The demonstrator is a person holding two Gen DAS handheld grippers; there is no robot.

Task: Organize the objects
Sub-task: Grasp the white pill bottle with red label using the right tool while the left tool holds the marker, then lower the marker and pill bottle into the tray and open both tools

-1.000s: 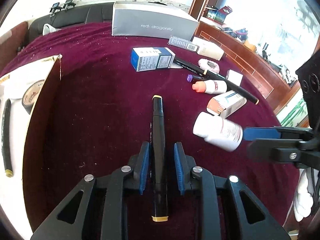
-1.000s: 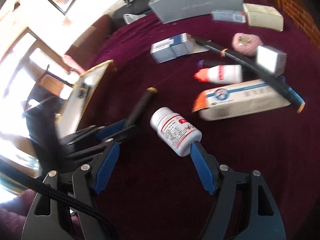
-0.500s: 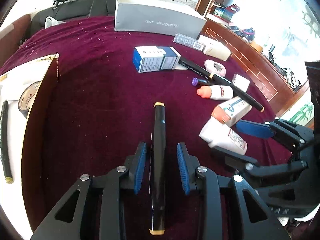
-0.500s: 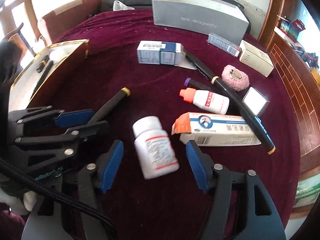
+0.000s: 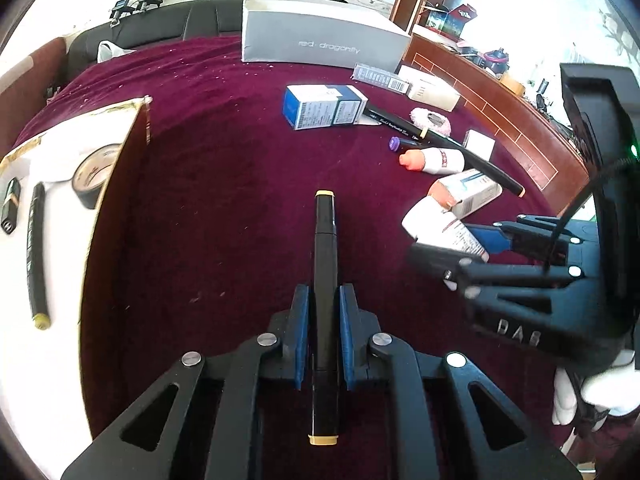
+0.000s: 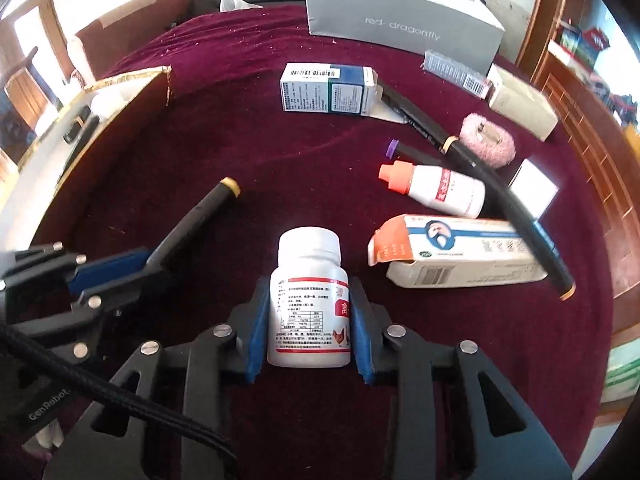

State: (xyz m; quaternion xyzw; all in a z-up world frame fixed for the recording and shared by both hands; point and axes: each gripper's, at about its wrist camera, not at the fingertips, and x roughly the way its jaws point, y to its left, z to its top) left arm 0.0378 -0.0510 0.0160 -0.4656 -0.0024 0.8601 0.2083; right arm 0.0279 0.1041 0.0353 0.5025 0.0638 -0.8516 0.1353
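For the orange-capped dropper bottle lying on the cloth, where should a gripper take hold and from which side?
Grip the dropper bottle across its white body at mid-length, probably from above, fingers straddling its width. It lies on its side, orange cap pointing left. The black pen runs close behind it and the carton sits in front, so a low sideways approach looks crowded.

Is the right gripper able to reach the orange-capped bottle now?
Probably not yet: the right gripper is shut on the white pill bottle. The cloth toward the orange-capped bottle looks open.

surface: maroon velvet cloth (image 5: 208, 168) | back: black sofa (image 5: 160, 28) | right: wooden cabinet (image 5: 500, 92), bright daylight
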